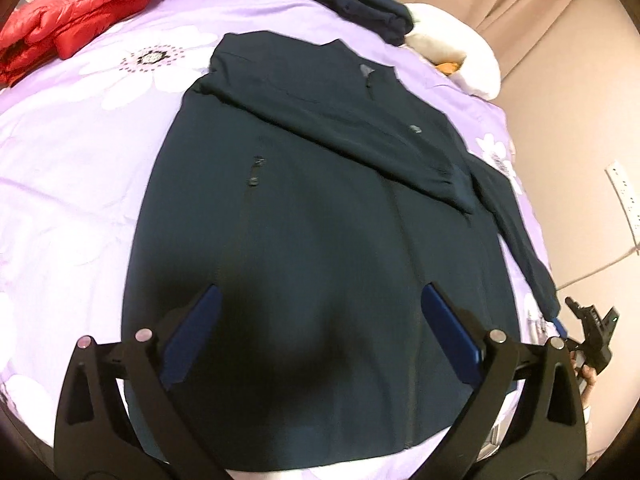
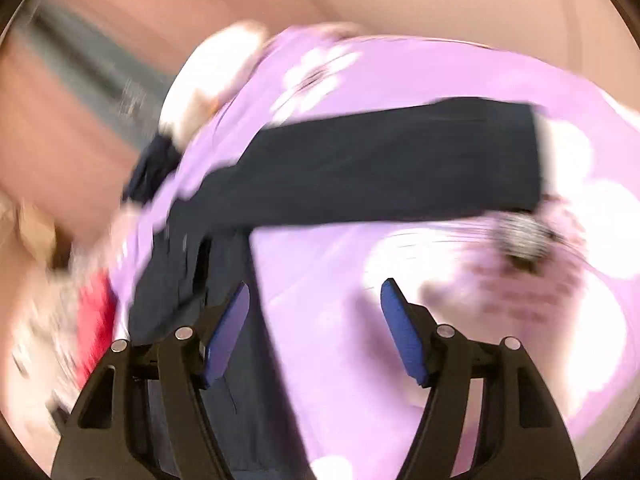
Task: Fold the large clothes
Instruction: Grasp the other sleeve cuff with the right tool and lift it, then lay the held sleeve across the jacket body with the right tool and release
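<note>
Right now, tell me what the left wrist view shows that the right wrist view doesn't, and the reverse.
Only the left wrist view: the whole dark jacket spread flat, one sleeve folded across its chest, the folded dark garment, and the left tongs, open.

Only the right wrist view: the right tongs seen from behind, open and empty, and the other sleeve stretched out, all blurred.

Both: purple floral bedsheet, red puffer jacket, white pillow.

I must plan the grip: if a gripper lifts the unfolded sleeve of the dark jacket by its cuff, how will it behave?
The sleeve will probably hang limp, since it lies flat and thin on the bedsheet. It looks light, so it should lift easily. The jacket may be dragged along, because its smooth cloth seems slippery.
</note>
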The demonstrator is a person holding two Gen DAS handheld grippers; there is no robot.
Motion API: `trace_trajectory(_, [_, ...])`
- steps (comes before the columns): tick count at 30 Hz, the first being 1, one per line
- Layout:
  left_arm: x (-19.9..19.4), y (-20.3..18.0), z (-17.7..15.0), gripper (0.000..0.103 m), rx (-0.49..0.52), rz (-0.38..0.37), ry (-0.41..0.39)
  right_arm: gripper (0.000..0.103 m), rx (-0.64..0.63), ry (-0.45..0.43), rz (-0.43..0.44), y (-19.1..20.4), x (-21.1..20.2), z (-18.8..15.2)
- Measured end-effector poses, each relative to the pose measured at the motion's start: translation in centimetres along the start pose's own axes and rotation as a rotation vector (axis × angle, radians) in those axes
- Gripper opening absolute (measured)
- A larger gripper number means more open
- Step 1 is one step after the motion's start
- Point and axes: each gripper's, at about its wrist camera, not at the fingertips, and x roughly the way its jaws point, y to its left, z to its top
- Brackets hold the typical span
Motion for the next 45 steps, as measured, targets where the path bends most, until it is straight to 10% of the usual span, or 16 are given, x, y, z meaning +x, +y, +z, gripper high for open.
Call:
trace_trajectory(23, [-2.1, -4.9, -0.1, 0.101, 0.029, 0.015, -0.016, 0.069, 0.431, -0.24, -0.029, -8.0, 4.4, 3.6])
trace_trajectory(30, [-2.0, -4.8, 0.1, 0.101, 0.036, 0.035, -0.025, 0.017, 0.513, -0.35, -0.005, -9.2, 4.3, 4.2])
trace_trajectory(34, [-2.0, -4.1, 0.2, 0.101, 0.034, 0.045, -0.031, 0.012, 0.308, -0.412, -0.011, -4.8, 2.1, 6.4])
trace_trajectory(45, [-0.9, -0.9, 1.8, 0.101, -0.05, -0.064, -0.042, 0.011, -0.662, -0.453, -0.085, 27.5, 1.1, 4.7])
